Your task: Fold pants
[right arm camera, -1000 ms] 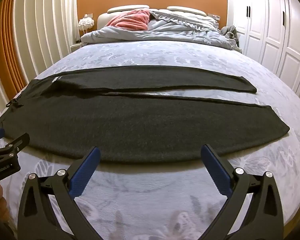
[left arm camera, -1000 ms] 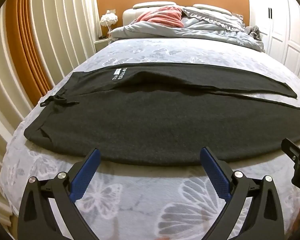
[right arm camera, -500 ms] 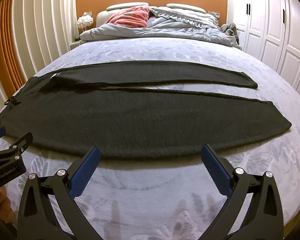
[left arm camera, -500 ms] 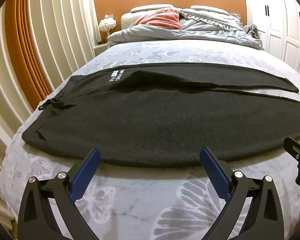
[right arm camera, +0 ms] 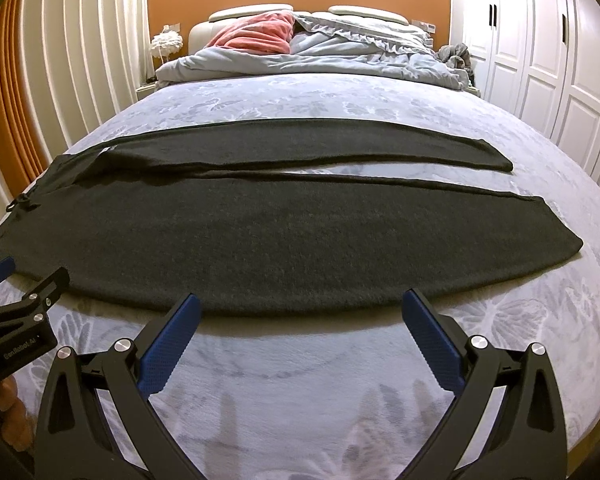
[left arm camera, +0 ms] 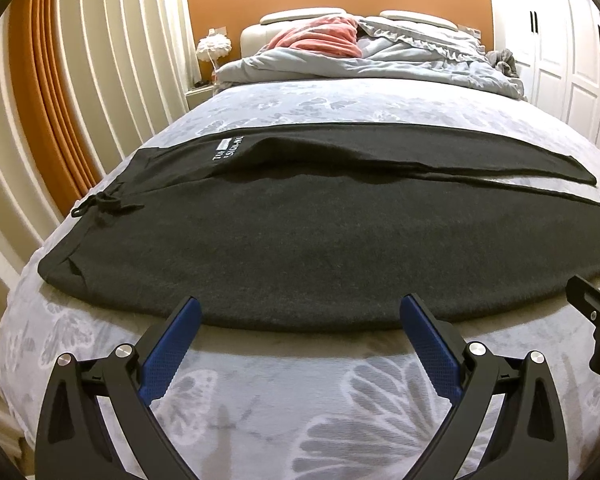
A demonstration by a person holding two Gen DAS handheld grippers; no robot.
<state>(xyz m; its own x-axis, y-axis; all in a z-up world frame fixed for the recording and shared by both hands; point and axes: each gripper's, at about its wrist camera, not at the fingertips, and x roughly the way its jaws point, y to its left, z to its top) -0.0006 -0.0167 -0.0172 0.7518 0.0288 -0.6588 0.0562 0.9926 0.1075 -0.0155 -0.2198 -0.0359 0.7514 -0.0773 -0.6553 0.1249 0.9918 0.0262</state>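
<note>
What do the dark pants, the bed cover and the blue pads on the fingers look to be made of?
Pants: likely a soft knit, sweatpants-type; matte, heathered charcoal, with a drawstring.
Bed cover: seemingly a plush fabric; pale, slightly fuzzy, printed with butterflies.
Blue pads on the fingers: probably rubber or textured plastic; a fine dimpled grid shows.

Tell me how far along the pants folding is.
Done: the dark pants lie flat across the bed, legs side by side, unfolded. In hand: nothing; left gripper and right gripper hover open at the near edge. Left: every fold.
</note>
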